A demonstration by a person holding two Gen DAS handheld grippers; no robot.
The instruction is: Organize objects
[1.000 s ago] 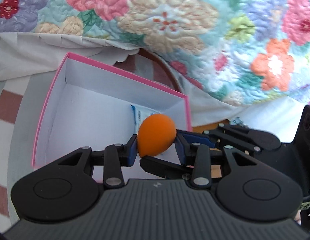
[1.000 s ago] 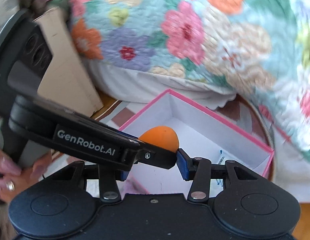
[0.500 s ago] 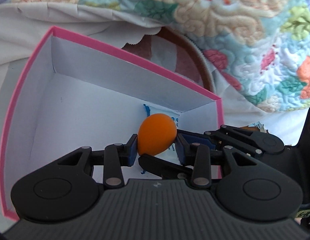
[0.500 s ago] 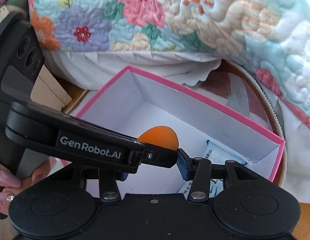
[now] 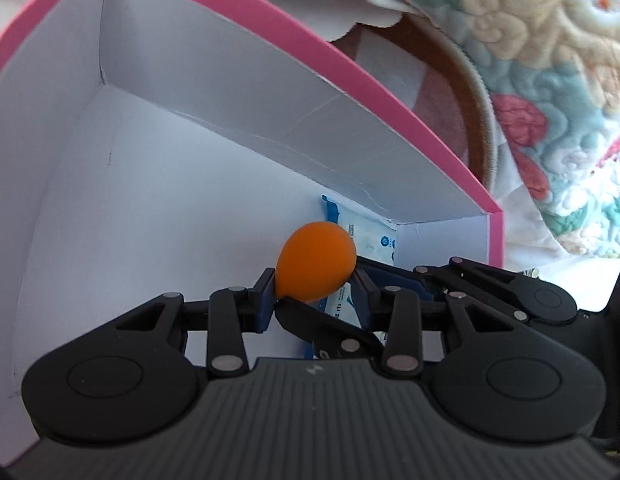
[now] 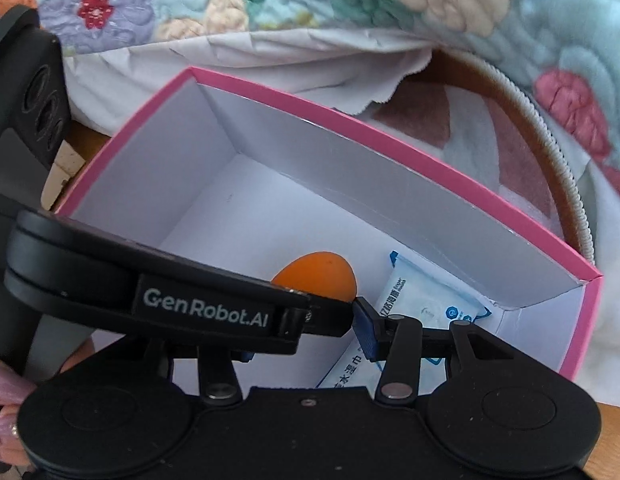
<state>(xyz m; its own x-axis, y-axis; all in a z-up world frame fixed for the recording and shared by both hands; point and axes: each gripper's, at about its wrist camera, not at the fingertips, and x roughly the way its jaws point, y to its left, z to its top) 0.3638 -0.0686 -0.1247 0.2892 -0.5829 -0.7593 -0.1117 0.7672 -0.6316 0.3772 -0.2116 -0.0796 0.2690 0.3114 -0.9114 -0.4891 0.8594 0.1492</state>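
We see the left gripper [image 5: 314, 280] and the right gripper [image 6: 310, 312] both clamped on one orange egg-shaped ball [image 5: 316, 266]. They hold it inside the pink box [image 5: 390, 92], above a wet-wipe packet [image 6: 426, 300] near its corner.

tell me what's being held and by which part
An orange egg-shaped ball, pinched at its narrow lower end by both the left hand-held gripper and the right hand-held gripper.

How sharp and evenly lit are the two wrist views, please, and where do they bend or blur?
Left wrist view: the orange egg-shaped object is sharp, the pink box's rim bows with fisheye distortion, and the floral quilt looks soft and washed out. Right wrist view: the wipe packet is legible, the quilt smeared, and the right gripper is dark, in shadow.
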